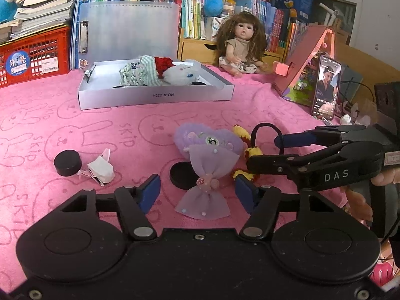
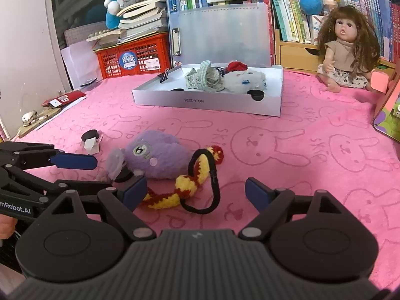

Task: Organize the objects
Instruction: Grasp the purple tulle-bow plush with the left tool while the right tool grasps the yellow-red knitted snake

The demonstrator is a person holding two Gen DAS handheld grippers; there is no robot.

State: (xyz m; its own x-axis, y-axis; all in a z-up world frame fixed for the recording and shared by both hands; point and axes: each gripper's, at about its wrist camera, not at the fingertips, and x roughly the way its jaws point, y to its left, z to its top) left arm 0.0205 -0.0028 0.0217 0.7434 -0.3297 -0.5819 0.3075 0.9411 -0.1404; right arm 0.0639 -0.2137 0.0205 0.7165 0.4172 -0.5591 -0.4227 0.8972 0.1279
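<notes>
White shallow box is sitting open on the pink bunny-print cloth, its lid standing up behind; inside are lying a striped green-white fabric piece, a red knitted item and a white plush, bunched toward the back. Nearer the camera, a purple plush with a stitched eye is lying on the cloth, a sheer lilac bow attached in front. Beside it, touching, is a yellow-and-red crocheted piece on a black loop. Left gripper is straddling the bow, jaws apart, pads not pressing. Right gripper is hovering wide apart over the crocheted piece, holding nothing.
</notes>
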